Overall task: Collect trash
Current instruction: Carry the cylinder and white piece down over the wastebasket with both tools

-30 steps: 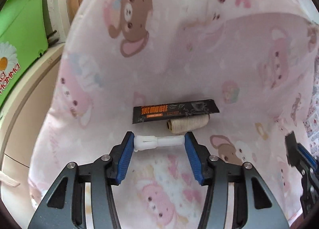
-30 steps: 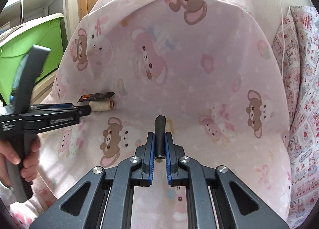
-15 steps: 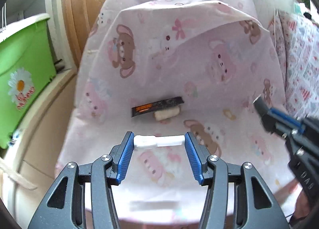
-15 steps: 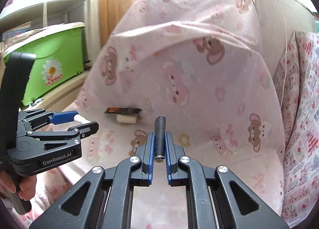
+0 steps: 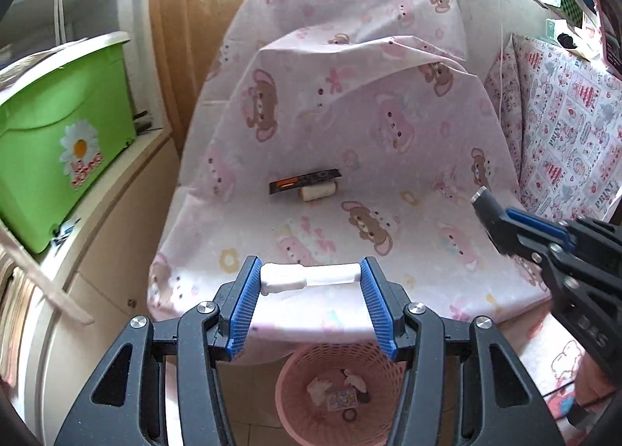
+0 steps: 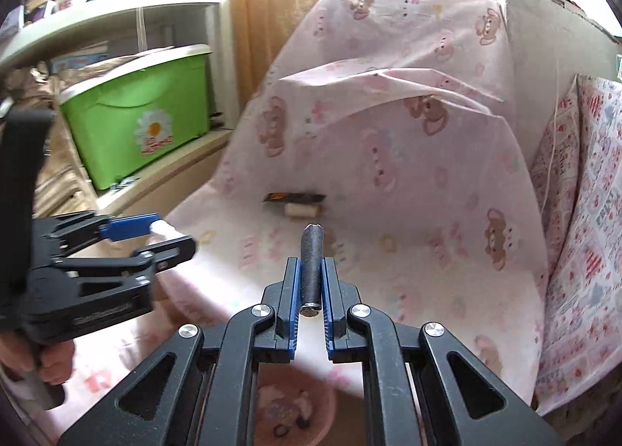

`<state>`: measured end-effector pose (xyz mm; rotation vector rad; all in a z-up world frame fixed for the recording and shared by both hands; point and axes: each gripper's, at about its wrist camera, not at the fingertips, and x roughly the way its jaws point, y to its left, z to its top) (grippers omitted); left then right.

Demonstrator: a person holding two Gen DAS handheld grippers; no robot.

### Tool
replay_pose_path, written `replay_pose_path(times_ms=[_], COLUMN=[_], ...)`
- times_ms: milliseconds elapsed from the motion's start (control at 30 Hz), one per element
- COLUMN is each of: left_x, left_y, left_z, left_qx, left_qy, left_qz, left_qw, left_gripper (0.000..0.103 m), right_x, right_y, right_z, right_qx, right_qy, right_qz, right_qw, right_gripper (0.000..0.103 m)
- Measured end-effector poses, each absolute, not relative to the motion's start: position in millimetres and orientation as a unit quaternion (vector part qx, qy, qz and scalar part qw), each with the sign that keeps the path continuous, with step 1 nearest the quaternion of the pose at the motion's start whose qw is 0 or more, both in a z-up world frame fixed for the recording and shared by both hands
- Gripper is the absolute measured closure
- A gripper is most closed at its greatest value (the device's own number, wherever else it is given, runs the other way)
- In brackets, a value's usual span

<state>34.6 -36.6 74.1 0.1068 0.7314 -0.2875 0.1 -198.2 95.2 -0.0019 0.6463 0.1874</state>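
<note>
Now we hold the left claw (image 5: 309,280) clamped across the ends of a white plastic tube (image 5: 307,278), which lies crosswise between the blue pads (image 5: 244,304). Our right claw (image 6: 310,271) is clenched on a dark grey cylinder (image 6: 310,257) that sticks out forward past the fingertips. Both claws hang near the front edge of a seat draped in a pink bear-print cloth (image 5: 388,142). Far back on that seat lie a black sachet (image 5: 305,181) and, touching its near side, a cream spool of thread (image 5: 317,191). Below the left claw stands a pink mesh basket (image 5: 299,380) on the floor, with a few scraps in it. To the left, a green storage box (image 5: 58,135) sits on a cream cabinet (image 5: 116,220).
</note>
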Motion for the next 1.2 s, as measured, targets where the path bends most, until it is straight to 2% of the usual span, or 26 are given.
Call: replay_pose_path(times_ms=[300,500,867,1000,1100,1200], left_x=[11.6,13.2,20.3,35.3,49.7,53.3], left_y=[-25.3,-20.5,-9.7,-12.3,-19.8,-16.5], left_z=[39.7,1.0,-29.4,-43.7,-33.5,-12.5], left_qx=[0.058,0.045,0.029,0.032,0.063,0.069], left_qy=[0.379,0.42,0.455,0.498,0.506,0.476], left_qz=[-0.126,-0.119,-0.107,-0.116,-0.128,-0.116], left_qw=[0.915,0.899,0.883,0.859,0.851,0.869], left_gripper=[0.052,0.052,0.052,0.052,0.052,0.052], right_x=[-37.3,-32.2,-27.2,-25.1,-24.3,-24.0], right_y=[-178.4,-170.7,-161.5,-163.2,-164.9,-163.3], right_z=[74.5,38.1,1.2,-9.0,-16.3,-24.8], right_qx=[0.015,0.002,-0.008,-0.007,-0.009,-0.015], right_qy=[0.339,0.38,0.421,0.435,0.448,0.462], right_qz=[0.109,0.095,0.108,0.108,0.106,0.111], right_qw=[0.934,0.92,0.901,0.894,0.888,0.88], right_gripper=[0.092,0.092,0.092,0.092,0.092,0.092])
